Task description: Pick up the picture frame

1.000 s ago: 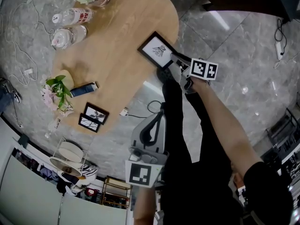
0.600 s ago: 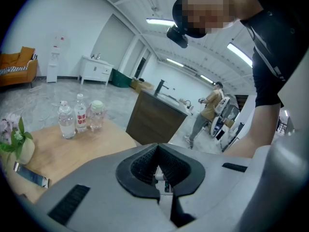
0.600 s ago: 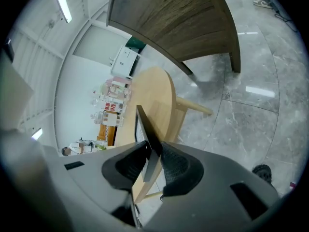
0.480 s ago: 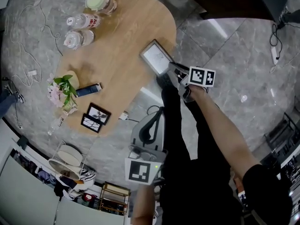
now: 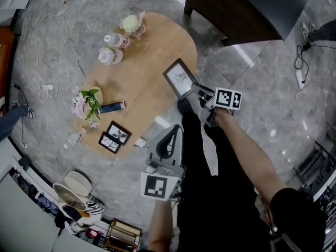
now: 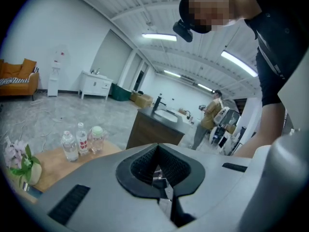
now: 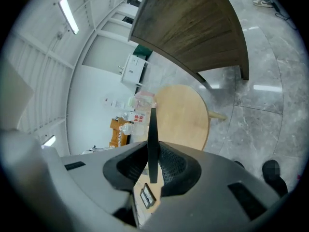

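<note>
A black picture frame (image 5: 180,77) with a white print hangs tilted over the right edge of the oval wooden table (image 5: 142,83), lifted clear of it. My right gripper (image 5: 196,91) grips its lower corner. In the right gripper view the picture frame (image 7: 153,141) stands edge-on between the pads of the right gripper (image 7: 153,167), whose jaws are closing on it. My left gripper (image 5: 172,133) hangs lower, off the table, over the person's dark trousers. In the left gripper view the left gripper (image 6: 161,185) is shut with nothing in it.
Two small black frames (image 5: 115,137) lie at the table's near end, beside a flower vase (image 5: 86,104) and a blue box (image 5: 111,107). Water bottles (image 5: 113,40) and a green-lidded jar (image 5: 131,24) stand at the far end. A dark wooden cabinet (image 5: 236,9) stands beyond. Cables (image 5: 37,46) trail over the floor.
The right gripper has lifted the picture frame up off the table's edge. Both grippers have risen, and the table looks smaller and farther below.
</note>
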`<state>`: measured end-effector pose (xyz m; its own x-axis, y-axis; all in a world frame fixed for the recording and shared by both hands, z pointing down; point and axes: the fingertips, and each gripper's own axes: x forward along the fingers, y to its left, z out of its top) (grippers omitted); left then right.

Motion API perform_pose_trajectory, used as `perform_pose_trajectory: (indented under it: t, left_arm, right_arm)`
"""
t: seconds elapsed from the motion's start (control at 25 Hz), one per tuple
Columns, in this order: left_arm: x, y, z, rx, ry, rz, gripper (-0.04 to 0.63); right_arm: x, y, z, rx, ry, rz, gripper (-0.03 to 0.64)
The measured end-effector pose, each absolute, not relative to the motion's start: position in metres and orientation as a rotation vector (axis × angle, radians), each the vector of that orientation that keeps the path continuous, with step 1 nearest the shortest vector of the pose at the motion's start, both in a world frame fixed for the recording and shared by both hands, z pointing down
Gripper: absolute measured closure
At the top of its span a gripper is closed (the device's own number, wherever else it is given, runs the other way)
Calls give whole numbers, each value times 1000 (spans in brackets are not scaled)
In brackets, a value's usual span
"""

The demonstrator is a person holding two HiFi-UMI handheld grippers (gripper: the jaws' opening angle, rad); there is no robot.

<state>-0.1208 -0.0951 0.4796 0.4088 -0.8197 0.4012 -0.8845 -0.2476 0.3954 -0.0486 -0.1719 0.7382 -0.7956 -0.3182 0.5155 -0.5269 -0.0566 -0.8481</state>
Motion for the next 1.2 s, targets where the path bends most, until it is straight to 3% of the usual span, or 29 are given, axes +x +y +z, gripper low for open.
perform_pose_trajectory:
  t: [0.56,1.2]
  left_arm:
    - [-144,-121,343,2288,-1541,-61,592]
    - [-136,-120,274,2430,-1594,-140,592]
  right_arm:
    - [-50,-207,465,847,-2529,2089,541]
    - [3,-189,313,932,-2828,2169,541]
